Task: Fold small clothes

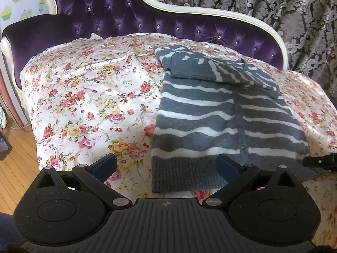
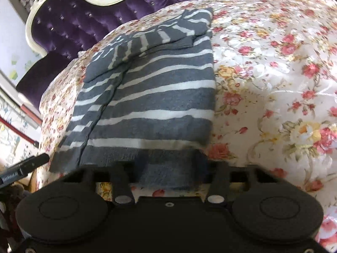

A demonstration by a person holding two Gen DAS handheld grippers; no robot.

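A grey sweater with white stripes [image 1: 210, 113] [image 2: 151, 97] lies flat on the flowered bedspread [image 1: 84, 97], its sleeves folded across the chest at the far end. My left gripper [image 1: 166, 164] is open, its blue pads wide apart over the near left corner of the ribbed hem [image 1: 185, 175] without touching it. My right gripper [image 2: 172, 164] sits at the hem's near right corner. Its fingers [image 2: 145, 162] look blurred and drawn in against the grey rib [image 2: 168, 175] bunched between them. One of the right gripper's black fingers [image 1: 320, 160] also pokes in at the right edge of the left wrist view.
A purple tufted headboard [image 1: 126, 10] with a cream frame stands behind the bed, with a patterned curtain [image 1: 273, 4] beyond it. A wooden floor [image 1: 14, 151] shows past the bed's left edge. Bare bedspread [image 2: 263, 84] spreads to the sweater's right.
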